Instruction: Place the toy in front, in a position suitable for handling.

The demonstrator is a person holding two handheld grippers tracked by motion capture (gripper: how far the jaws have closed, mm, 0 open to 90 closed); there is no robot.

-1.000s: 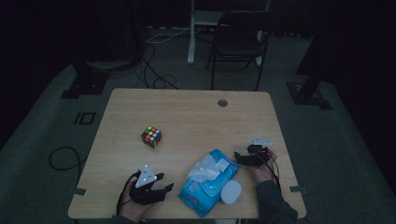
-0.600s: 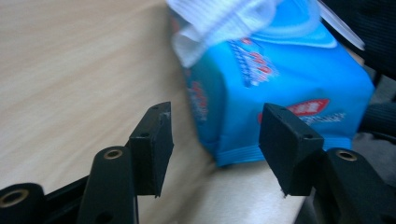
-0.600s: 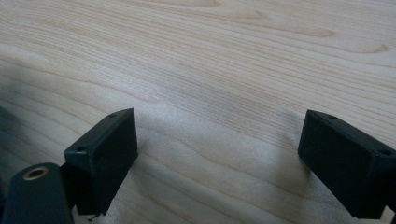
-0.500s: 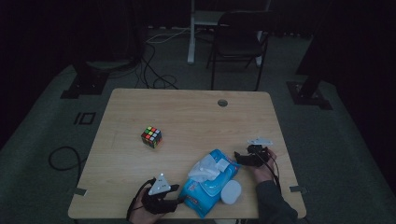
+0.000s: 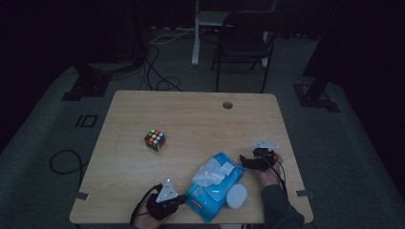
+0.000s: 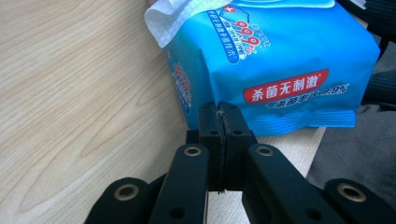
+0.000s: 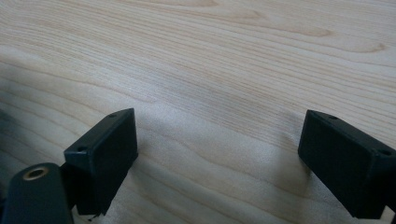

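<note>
A blue wipes pack (image 5: 215,191) lies near the table's front edge, with a white wipe (image 5: 207,171) sticking out of its top. In the left gripper view the pack (image 6: 280,60) fills the upper right. My left gripper (image 6: 219,112) has just been closing, and its pads now meet on the pack's near corner seam. From above, the left gripper (image 5: 184,200) sits at the pack's left side. My right gripper (image 5: 242,161) rests by the pack's right end. Its jaws stand wide open over bare wood (image 7: 215,149) with nothing between them.
A colourful puzzle cube (image 5: 155,140) stands left of the table's middle. A white round lid (image 5: 236,195) lies against the pack's right side. The wooden table (image 5: 191,114) has a cable hole (image 5: 228,104) at the back. A chair (image 5: 243,43) stands beyond it.
My left gripper has slid right along the front edge up to the pack, and its jaws have come together there. The right gripper has stayed put.
</note>
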